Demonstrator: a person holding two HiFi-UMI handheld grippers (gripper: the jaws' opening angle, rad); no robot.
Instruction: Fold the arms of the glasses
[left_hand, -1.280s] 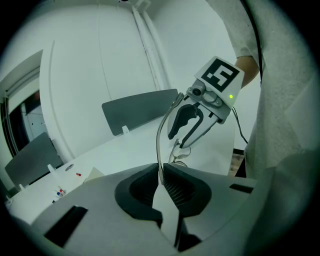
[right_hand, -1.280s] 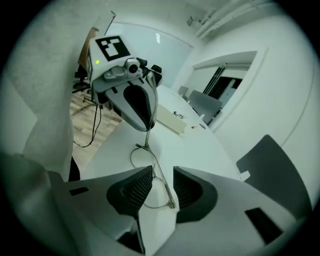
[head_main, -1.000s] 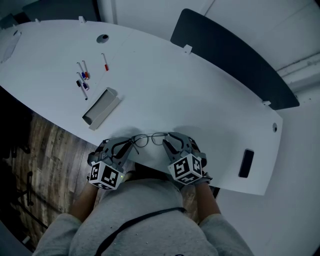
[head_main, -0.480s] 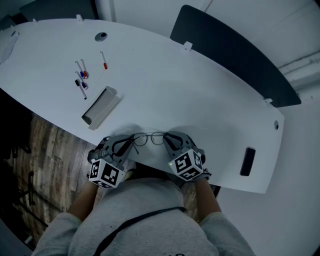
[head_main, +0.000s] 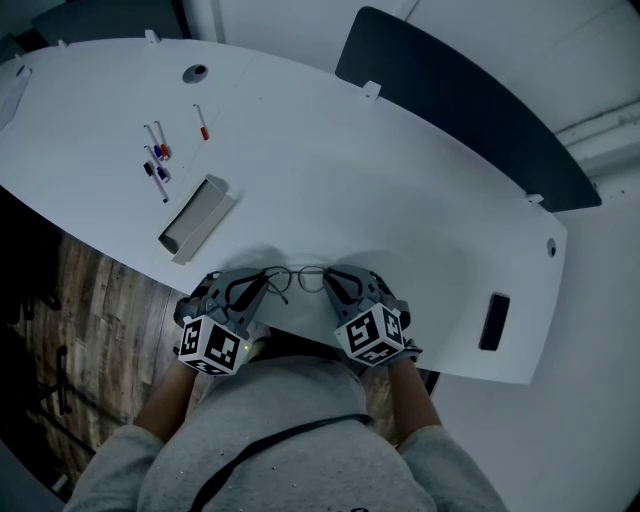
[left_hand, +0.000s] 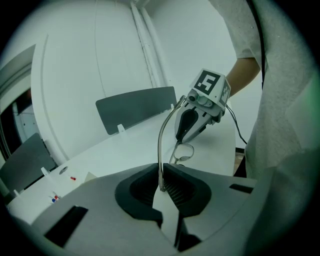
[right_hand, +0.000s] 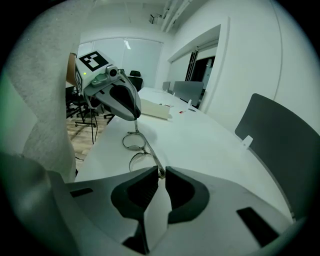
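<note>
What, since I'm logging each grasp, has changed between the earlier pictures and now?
The right gripper has just been closing its jaws, and they now pinch the tip of one arm of the glasses. The left gripper kept its grip on the other arm. Neither gripper nor the glasses visibly shifted place.

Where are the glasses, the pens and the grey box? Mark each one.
glasses (head_main: 298, 274), head view, on the bridge between the lenses.
pens (head_main: 158, 160), head view, on the middle of the cluster.
grey box (head_main: 197, 217), head view, on its long top side.
</note>
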